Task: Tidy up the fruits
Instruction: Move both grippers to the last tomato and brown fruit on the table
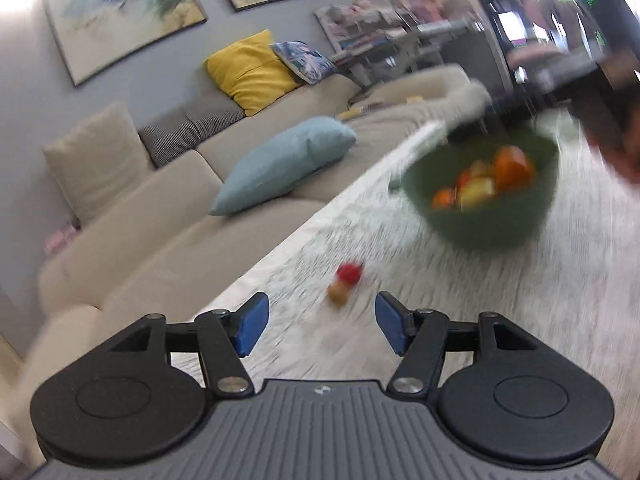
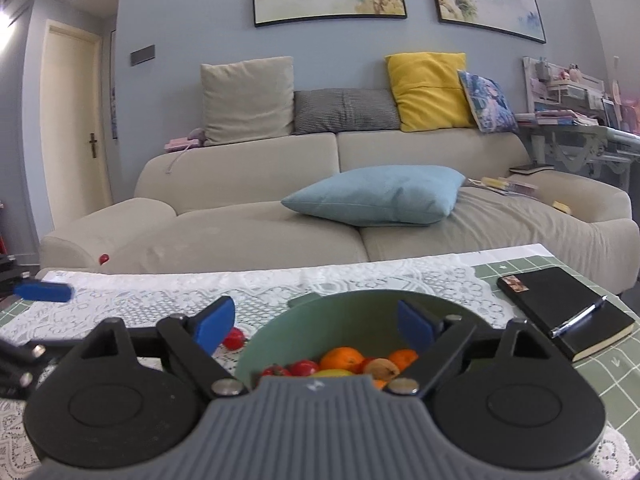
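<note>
A green bowl (image 1: 480, 216) holds oranges, a yellow fruit and red fruits; it also shows in the right wrist view (image 2: 340, 312), just under my open, empty right gripper (image 2: 316, 322). A small red fruit (image 1: 349, 273) and a small tan fruit (image 1: 338, 294) lie on the lace cloth, just ahead of my open, empty left gripper (image 1: 322, 322). In the right wrist view a red fruit (image 2: 234, 338) lies left of the bowl. The left wrist view is blurred.
A white lace cloth (image 2: 140, 292) covers a green mat on the table. A black notebook with a pen (image 2: 564, 312) lies at the right. A beige sofa (image 2: 260, 224) with cushions stands behind. The left gripper's blue pad (image 2: 44, 291) shows at far left.
</note>
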Tool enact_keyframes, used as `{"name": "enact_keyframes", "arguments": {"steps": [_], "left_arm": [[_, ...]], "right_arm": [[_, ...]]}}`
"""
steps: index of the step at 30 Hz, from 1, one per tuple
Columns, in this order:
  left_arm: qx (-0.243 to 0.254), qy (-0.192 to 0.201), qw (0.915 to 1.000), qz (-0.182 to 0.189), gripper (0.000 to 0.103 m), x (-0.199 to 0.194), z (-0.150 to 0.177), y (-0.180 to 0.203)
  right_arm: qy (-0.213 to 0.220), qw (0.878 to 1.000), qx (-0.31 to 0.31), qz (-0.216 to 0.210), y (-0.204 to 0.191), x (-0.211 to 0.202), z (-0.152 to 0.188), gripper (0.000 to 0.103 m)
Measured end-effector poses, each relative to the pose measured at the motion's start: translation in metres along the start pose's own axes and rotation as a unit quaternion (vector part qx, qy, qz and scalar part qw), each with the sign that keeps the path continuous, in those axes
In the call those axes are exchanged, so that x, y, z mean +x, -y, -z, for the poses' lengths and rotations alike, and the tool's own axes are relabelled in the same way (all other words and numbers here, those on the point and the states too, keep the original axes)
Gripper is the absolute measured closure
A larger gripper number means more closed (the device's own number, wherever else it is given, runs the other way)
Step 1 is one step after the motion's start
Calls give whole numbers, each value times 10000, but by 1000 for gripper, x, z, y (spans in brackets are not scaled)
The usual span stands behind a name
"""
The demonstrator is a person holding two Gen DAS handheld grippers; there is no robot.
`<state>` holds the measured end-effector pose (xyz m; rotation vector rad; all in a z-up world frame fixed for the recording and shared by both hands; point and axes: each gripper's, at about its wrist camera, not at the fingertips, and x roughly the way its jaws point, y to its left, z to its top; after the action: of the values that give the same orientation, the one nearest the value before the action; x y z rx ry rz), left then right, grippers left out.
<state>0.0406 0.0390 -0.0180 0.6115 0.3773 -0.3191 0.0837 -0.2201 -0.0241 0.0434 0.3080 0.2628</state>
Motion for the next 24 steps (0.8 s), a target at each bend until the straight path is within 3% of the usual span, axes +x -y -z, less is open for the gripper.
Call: {"name": "enact_keyframes", "arguments": {"steps": [7,13,20,24], "left_arm": [[471,-232,9957,-763,30,-41,67,-15],[327,-364,9890,-1393,26,-69,109,-34],[582,-383,9777,-1981,25,-84,134,-46],[590,-516,9749,-2086,24,-81,142,-53]], "right_arm": [[-34,9997,113,-205,-14,0,4,18],[-7,9998,-81,-188,-35,0,7,18],[-30,9991,-375,-218,-62,1,13,18],[-70,9984,-490,-279,-74,3,18,18]]}}
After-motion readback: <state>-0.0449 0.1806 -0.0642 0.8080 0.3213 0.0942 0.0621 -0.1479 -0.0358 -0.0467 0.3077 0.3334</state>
